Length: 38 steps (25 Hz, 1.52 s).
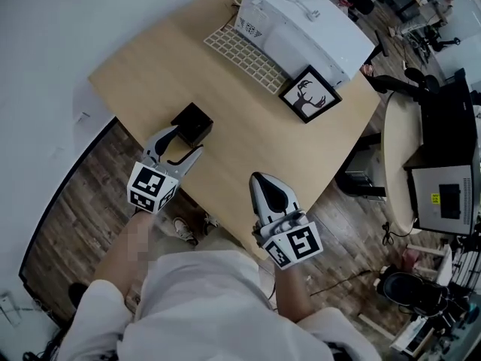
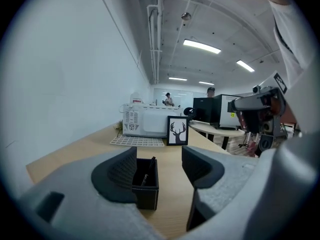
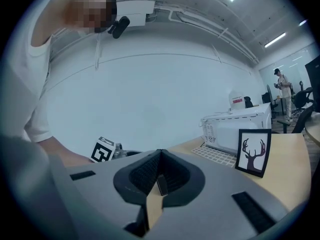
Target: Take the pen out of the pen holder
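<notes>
I am holding my left hand-held gripper (image 1: 188, 140) low over the wooden surface (image 1: 248, 134), and its jaws are standing open, not touching anything. The black pen holder (image 2: 145, 191) is sitting just in front of it, closer to its left jaw. The dark pen (image 2: 149, 168) is leaning inside the holder. My right hand-held gripper (image 1: 263, 180) is hanging over the near edge, to the right and well apart from the holder, with its jaws pressed together and holding nothing.
</notes>
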Each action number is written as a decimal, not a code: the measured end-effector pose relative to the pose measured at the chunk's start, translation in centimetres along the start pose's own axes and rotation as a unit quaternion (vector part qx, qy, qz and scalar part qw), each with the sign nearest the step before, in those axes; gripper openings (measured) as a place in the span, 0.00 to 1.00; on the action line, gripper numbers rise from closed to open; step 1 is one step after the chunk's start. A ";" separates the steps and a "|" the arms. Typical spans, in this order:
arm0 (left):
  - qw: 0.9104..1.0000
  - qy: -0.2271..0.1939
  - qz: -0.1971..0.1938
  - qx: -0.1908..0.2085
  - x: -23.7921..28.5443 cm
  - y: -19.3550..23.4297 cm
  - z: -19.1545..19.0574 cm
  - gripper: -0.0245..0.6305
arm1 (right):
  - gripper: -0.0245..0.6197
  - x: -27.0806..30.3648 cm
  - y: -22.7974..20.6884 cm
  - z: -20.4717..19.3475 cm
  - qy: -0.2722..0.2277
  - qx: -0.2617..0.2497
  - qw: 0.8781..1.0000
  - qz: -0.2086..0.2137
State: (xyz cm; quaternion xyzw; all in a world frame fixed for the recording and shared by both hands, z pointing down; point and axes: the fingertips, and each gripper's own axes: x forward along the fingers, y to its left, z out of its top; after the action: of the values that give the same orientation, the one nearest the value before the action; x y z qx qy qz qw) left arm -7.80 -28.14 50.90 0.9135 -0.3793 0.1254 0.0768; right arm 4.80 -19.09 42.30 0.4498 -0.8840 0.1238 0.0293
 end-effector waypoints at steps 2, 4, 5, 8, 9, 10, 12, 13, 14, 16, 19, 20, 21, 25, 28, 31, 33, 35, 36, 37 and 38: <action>1.000 0.018 -0.006 0.011 1.6 0.2 -0.4 0.45 | 0.04 0.1 -0.3 -0.4 0.003 0.003 1.000 0.000; 0.999 0.039 -0.011 0.019 2.9 0.4 -1.0 0.45 | 0.04 0.0 -0.5 -0.8 0.006 0.008 1.000 -0.001; 0.998 0.051 -0.012 0.022 3.4 0.5 -1.3 0.45 | 0.04 0.0 -0.5 -1.0 0.008 0.011 1.000 -0.001; 0.996 0.082 -0.016 0.031 4.9 0.8 -2.0 0.44 | 0.04 0.2 -0.6 -1.3 0.013 0.014 1.000 0.004; 0.995 0.091 -0.017 0.033 5.4 0.9 -2.2 0.43 | 0.04 0.3 -0.6 -1.3 0.015 0.013 1.000 0.007; 0.994 0.100 -0.018 0.036 5.8 1.0 -2.5 0.41 | 0.04 0.5 -0.7 -1.3 0.017 0.011 1.000 0.010; 0.992 0.117 -0.020 0.041 6.6 1.1 -2.9 0.39 | 0.04 0.8 -0.8 -1.2 0.017 0.008 1.000 0.014; 0.991 0.125 -0.020 0.042 6.9 1.1 -3.1 0.39 | 0.04 1.0 -1.0 -1.2 0.016 0.007 1.000 0.016; 0.990 0.131 -0.019 0.043 7.3 1.2 -3.3 0.38 | 0.04 1.1 -1.1 -1.1 0.015 0.008 1.000 0.017; 0.988 0.144 -0.017 0.046 8.2 1.3 -3.5 0.37 | 0.04 1.1 -1.4 -1.2 0.013 0.010 1.000 0.017; 0.985 0.169 -0.017 0.042 9.1 1.1 -4.1 0.37 | 0.04 0.8 -1.9 -1.6 0.013 0.017 1.000 0.016; 0.983 0.177 -0.016 0.041 9.3 1.1 -4.3 0.37 | 0.04 0.7 -2.1 -1.7 0.013 0.019 1.000 0.016; 0.982 0.182 -0.014 0.040 9.4 1.1 -4.4 0.36 | 0.04 0.7 -2.3 -1.9 0.014 0.022 1.000 0.017; 0.979 0.201 -0.003 0.039 9.6 1.4 -4.8 0.34 | 0.04 0.8 -2.7 -2.6 0.013 0.030 0.999 0.025; 0.972 0.227 -0.002 0.059 9.9 1.3 -5.6 0.31 | 0.04 1.0 -2.8 -2.9 0.010 0.034 0.999 0.029; 0.967 0.245 0.000 0.070 9.9 1.3 -5.9 0.27 | 0.04 1.1 -2.8 -3.0 0.005 0.038 0.999 0.031; 0.962 0.259 0.001 0.082 9.9 1.2 -6.1 0.27 | 0.04 0.9 -3.0 -3.1 0.003 0.041 0.999 0.031; 0.956 0.276 0.000 0.098 10.1 1.1 -6.2 0.27 | 0.04 0.7 -3.3 -3.2 0.001 0.043 0.999 0.031; 0.954 0.283 -0.002 0.102 10.1 1.1 -6.2 0.27 | 0.04 0.5 -3.5 -3.3 0.001 0.044 0.999 0.030; 0.953 0.286 -0.003 0.104 10.2 1.1 -6.2 0.26 | 0.04 0.4 -3.7 -3.4 0.001 0.044 0.999 0.028; 0.952 0.287 -0.004 0.103 10.2 1.0 -6.2 0.26 | 0.04 0.3 -3.8 -3.5 0.001 0.044 0.999 0.027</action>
State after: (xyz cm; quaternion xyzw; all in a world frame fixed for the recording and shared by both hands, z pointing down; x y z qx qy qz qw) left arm -2.64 -34.31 59.83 0.8436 -0.3226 0.4203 0.0879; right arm 7.51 -20.58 46.48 0.4265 -0.8895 0.1638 0.0075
